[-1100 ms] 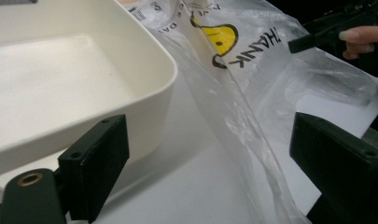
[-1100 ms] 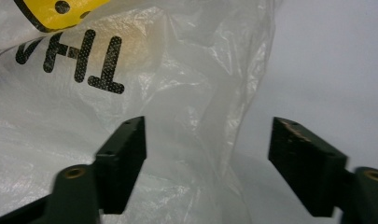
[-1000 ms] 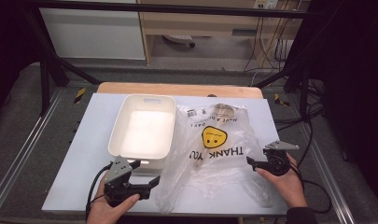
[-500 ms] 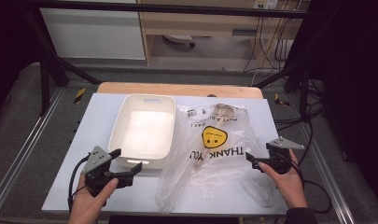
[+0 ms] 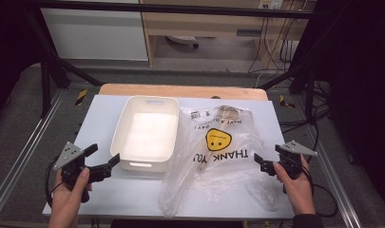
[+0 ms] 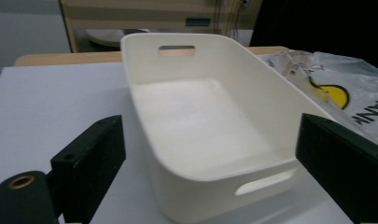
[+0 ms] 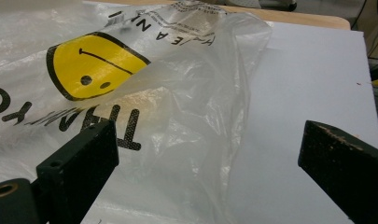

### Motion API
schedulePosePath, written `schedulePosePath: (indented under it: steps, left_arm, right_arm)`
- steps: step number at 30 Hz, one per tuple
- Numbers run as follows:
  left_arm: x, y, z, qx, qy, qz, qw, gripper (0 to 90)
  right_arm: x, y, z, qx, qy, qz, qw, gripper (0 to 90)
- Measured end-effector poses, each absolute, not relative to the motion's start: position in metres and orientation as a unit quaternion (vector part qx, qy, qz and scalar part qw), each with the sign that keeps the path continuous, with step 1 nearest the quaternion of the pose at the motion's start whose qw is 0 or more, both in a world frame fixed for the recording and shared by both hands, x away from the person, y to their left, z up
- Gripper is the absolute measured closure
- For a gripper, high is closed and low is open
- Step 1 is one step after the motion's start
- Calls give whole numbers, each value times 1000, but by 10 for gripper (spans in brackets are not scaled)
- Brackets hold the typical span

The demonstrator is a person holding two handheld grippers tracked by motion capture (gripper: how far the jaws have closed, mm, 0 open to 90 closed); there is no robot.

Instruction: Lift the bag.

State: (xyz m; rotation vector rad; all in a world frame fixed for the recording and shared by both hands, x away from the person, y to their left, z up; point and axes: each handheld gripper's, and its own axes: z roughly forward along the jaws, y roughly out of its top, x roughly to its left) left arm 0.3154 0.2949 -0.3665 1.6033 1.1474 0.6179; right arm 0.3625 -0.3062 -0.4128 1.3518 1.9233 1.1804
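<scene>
On the table (image 5: 104, 118), the left tongs (image 5: 103, 160) are held wide apart just left of the white tub (image 5: 147, 135), the clear smiley bag (image 5: 218, 156) is spread just right of it, and the right tongs (image 5: 267, 158), with nothing gripped after opening, are held at the bag's far right edge.

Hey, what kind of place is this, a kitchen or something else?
Probably a lab or workshop recording bench, not a kitchen: a white table inside a metal frame, loose cables by the back wall.
</scene>
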Motion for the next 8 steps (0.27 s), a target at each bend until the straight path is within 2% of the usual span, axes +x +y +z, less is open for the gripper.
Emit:
schedulePosePath:
  steps: [4,8]
  left_arm:
    - [316,317,-373,652,495,268,508,88]
    - [320,339,-386,649,515,296,476,89]
  right_arm:
    - [360,-312,-414,504,698,440,254,61]
    - [359,-316,-419,515,693,435,254,65]
